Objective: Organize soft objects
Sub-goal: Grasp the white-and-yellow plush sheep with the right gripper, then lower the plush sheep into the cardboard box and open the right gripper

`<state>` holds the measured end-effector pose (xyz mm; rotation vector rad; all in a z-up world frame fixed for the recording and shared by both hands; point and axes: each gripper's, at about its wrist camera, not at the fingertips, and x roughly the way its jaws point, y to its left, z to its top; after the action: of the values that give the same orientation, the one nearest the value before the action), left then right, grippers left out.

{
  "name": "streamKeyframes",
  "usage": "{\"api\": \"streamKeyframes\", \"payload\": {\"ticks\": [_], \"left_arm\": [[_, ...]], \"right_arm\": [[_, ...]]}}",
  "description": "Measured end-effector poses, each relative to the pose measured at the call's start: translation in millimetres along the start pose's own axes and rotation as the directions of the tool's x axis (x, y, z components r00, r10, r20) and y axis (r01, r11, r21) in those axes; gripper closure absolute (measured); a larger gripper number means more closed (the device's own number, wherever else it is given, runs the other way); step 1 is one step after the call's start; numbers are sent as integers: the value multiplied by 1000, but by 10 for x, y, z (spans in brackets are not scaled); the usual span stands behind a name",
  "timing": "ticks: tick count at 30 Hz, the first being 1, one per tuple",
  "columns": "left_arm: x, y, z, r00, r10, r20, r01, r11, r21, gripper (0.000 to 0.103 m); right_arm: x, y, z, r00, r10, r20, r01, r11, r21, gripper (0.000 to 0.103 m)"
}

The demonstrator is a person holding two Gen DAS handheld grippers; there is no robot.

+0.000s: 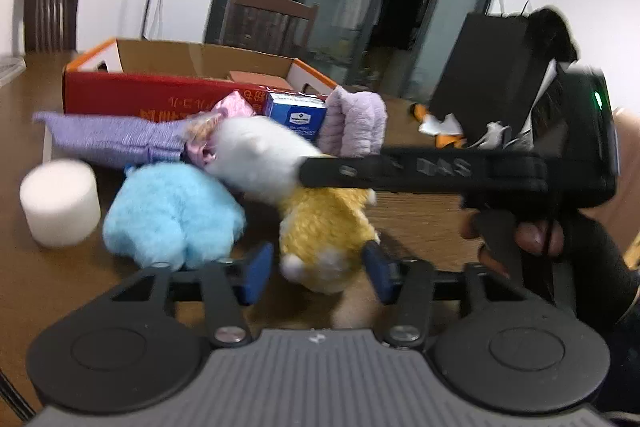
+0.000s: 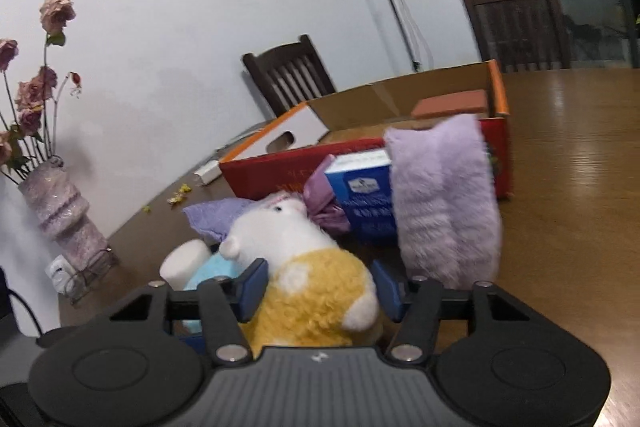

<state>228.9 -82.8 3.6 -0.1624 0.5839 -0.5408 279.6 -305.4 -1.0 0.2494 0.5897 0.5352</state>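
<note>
A yellow and white plush toy (image 1: pixel 324 227) lies on the wooden table (image 1: pixel 420 211). Its tail end sits between the blue pads (image 1: pixel 256 273) of my left gripper (image 1: pixel 318 275), with a slim gap showing at the left pad. My right gripper (image 2: pixel 320 291) reaches in from the right, and its pads (image 2: pixel 252 289) press the toy's yellow body (image 2: pixel 316 291) from both sides. In the left wrist view that gripper (image 1: pixel 308 173) crosses above the toy. A light blue plush (image 1: pixel 172 215) lies just left of the toy.
A white foam cylinder (image 1: pixel 60 203), a purple knit cloth (image 1: pixel 116 139), a pink bundle (image 1: pixel 234 107), a blue carton (image 1: pixel 296 113) and a lilac fluffy piece (image 1: pixel 354 127) crowd before an open red cardboard box (image 1: pixel 160 95). A black box (image 1: pixel 488 79) stands right; a flower vase (image 2: pixel 60 215) stands far left.
</note>
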Motion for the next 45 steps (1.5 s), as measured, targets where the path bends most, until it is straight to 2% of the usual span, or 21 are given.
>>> {"api": "streamKeyframes", "payload": {"ticks": [2,4,5,7,8,11,13,14,16,17,20,22,23,26,30,34,38,42,45], "left_arm": [[-139,122,-47,1000,16,27,-15,1000,-21,55],[-294,272,-99,995,70,77,-66,996,-57,55],[-365,363,-122,993,61,97,-52,994,-92,54],[-435,466,-118,993,35,114,-17,988,-155,38],[-444,486,-108,992,27,127,-3,982,-187,35],[-348,522,-13,994,-31,107,59,961,-270,34],[-241,537,15,993,-84,86,108,943,-315,34],[-189,535,15,993,-90,75,110,938,-328,35],[-120,517,-2,996,-65,53,79,937,-341,53],[-107,525,-15,997,-61,49,74,934,-350,54],[-133,553,-76,996,-68,55,84,915,-394,56],[-203,579,-50,994,-84,68,105,898,-427,57],[-254,576,-6,992,-86,94,119,894,-431,57],[-324,552,246,983,-101,156,155,910,-386,57],[-228,597,871,960,-153,236,227,917,-327,58],[184,646,1474,965,-113,237,177,946,-271,58],[746,801,1780,980,-90,180,138,950,-281,58],[1308,1036,1855,994,-104,46,113,928,-356,59],[1493,1021,1821,997,-75,-22,65,950,-306,60]], "right_arm": [[-161,3,-89,1000,-9,-8,10,999,41,47],[-295,14,-188,999,32,-31,-28,993,118,49],[-346,48,-230,998,49,-35,-44,991,127,51],[-429,126,-284,999,33,-16,-31,992,122,50],[-449,149,-291,1000,23,1,-23,993,115,49],[-424,111,-247,999,2,34,-7,990,140,44],[-369,81,-190,999,-4,53,-4,989,151,41],[-323,61,-173,998,-11,57,2,988,156,37],[-227,-11,-149,999,-29,39,22,982,186,35],[-181,-39,-160,999,-26,28,20,979,204,36],[-125,-112,-223,999,41,17,-44,962,271,49],[-164,-73,-227,999,36,18,-40,961,272,51],[-207,-42,-213,999,40,30,-47,961,274,52],[-410,109,-41,994,49,102,-71,971,230,53],[-518,154,484,976,55,211,-86,986,142,54],[-269,-80,1089,971,45,237,-75,990,122,54],[168,-394,1460,980,-2,197,-29,988,150,54],[552,-700,1538,990,-79,117,55,979,195,54],[812,-801,1541,990,-132,53,121,978,172,53]]}}
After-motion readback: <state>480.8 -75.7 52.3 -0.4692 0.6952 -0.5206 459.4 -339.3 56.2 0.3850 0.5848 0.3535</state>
